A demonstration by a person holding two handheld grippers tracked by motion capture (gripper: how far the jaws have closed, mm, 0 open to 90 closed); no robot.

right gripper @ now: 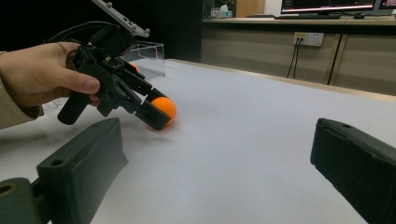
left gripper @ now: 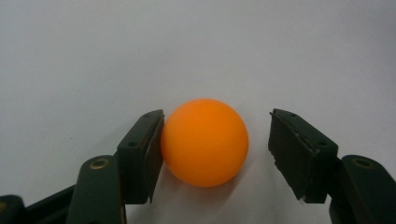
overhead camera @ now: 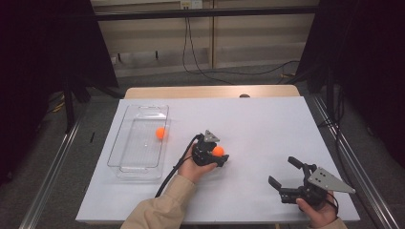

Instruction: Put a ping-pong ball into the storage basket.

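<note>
The left gripper [left gripper: 217, 156] straddled the orange ball [left gripper: 204, 142], one finger [left gripper: 144, 154] touching it, the other just clear. Beyond sat a tray [overhead camera: 138, 138], probably the destination. The right gripper [overhead camera: 285, 174] idled with its jaws wide and empty.

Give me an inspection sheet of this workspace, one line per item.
Surface: white table, flat.
Job's things: orange ball on the table between the left gripper's jaws; second orange ball inside the clear tray.
Clutter: nothing seen.
Grippers: left gripper open, one pad touching the ball, a gap at the other; right gripper open, empty.
Cables: black cable trailing from the left gripper.
Surroundings: dark curtains, wall sockets, floor cables.
</note>
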